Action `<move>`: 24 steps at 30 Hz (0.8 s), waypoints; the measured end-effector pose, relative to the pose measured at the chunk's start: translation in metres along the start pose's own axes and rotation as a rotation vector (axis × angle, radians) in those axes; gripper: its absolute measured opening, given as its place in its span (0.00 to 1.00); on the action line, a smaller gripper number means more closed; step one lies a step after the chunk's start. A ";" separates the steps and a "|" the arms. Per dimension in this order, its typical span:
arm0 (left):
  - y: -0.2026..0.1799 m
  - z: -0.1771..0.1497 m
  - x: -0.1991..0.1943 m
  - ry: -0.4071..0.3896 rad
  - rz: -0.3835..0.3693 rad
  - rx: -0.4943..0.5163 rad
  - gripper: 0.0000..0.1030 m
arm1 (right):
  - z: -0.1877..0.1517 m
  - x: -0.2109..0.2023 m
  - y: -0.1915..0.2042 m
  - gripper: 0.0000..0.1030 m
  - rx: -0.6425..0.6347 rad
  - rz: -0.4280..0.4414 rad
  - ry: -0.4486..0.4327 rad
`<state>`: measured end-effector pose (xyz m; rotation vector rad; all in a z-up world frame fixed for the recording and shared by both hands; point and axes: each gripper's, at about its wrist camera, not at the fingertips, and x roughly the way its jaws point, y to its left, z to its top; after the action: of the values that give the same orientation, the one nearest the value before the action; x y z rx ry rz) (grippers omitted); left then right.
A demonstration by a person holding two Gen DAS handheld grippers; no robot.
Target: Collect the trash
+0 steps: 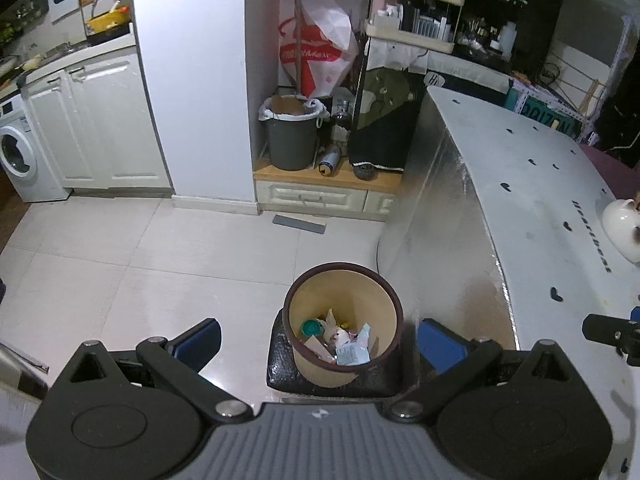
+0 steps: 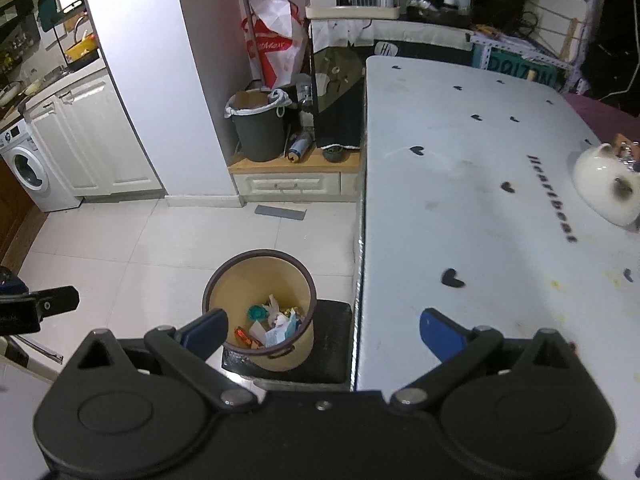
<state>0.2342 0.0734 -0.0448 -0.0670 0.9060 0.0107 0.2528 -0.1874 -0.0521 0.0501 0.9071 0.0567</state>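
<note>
Pale glossy floor tiles spread beneath both my tools. My left gripper hangs with its blue pads spread wide and empty, directly above the round tan bin, whose dark rim rings crumpled paper and wrappers. My right gripper is likewise spread and empty, straddling the white table edge, the bin just below its left pad, probably for dropping.
</note>
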 end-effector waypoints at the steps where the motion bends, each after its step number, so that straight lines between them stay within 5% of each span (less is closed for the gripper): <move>1: -0.002 -0.005 -0.007 -0.007 0.001 -0.003 1.00 | -0.003 -0.005 -0.001 1.00 -0.003 -0.001 -0.004; 24: -0.049 -0.080 -0.111 -0.118 0.024 0.011 1.00 | -0.078 -0.114 -0.034 1.00 -0.027 0.004 -0.134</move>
<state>0.1042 0.0214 -0.0040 -0.0452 0.7888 0.0318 0.1226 -0.2276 -0.0130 0.0299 0.7719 0.0687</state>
